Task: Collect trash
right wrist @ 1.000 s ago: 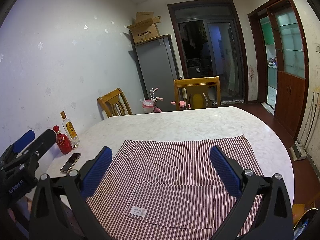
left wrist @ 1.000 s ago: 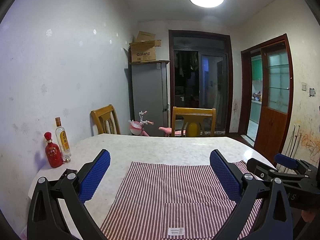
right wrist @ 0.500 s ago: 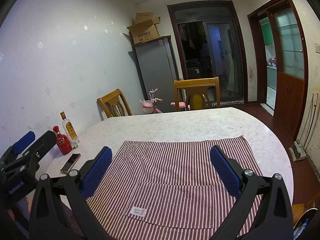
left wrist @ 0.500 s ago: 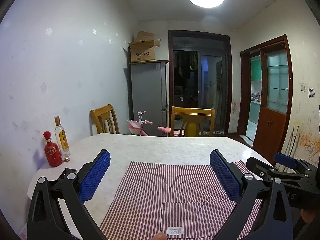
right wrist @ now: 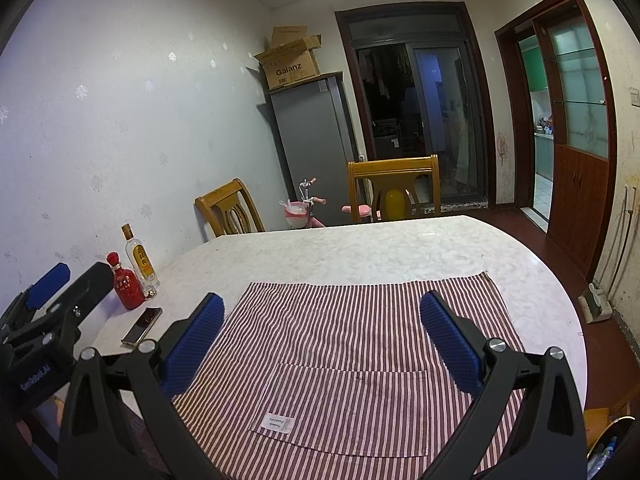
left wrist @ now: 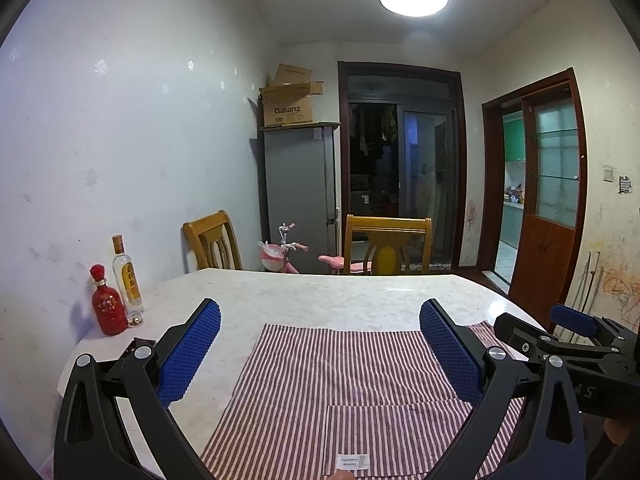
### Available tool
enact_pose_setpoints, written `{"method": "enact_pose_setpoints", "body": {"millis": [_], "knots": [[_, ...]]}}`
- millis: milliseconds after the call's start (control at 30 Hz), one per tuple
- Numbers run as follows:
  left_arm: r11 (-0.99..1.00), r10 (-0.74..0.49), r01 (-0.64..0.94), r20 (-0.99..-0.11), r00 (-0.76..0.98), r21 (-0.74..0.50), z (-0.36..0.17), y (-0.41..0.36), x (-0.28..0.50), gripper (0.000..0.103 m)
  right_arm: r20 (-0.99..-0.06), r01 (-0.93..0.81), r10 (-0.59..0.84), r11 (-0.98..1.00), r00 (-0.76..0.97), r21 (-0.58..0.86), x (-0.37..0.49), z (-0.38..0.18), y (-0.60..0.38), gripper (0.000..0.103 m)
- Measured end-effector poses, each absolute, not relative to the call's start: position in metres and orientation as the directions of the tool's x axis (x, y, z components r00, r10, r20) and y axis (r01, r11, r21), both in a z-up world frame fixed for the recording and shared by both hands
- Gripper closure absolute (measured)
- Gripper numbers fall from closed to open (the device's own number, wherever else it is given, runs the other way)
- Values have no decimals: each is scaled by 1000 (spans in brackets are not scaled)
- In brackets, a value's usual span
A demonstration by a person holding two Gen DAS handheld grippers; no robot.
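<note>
No trash on the striped cloth.
Left gripper and right gripper gape empty (collected, or none laid out).

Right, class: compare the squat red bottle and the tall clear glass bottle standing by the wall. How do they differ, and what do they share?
The squat red bottle is opaque red all over; the tall clear glass bottle is see-through with a yellow label. The red one is shorter and rounder, the clear one taller and slimmer. The red bottle has a red bulbous stopper, the clear one a brown cap. Both stand upright, side by side, on the pale marble-look table near the wall.
</note>
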State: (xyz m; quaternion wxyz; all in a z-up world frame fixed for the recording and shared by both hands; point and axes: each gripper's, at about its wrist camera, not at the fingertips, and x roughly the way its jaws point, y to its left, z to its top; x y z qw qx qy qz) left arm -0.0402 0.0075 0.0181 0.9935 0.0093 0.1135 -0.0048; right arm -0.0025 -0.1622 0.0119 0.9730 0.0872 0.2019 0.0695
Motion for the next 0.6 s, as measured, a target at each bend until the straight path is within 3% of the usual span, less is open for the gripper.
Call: {"method": "enact_pose_setpoints", "body": {"millis": [600], "knots": [[999, -40, 42, -242, 969, 1, 16, 8, -40, 6, -385, -110, 180, 974, 905, 198, -3, 15, -158, 5]]}}
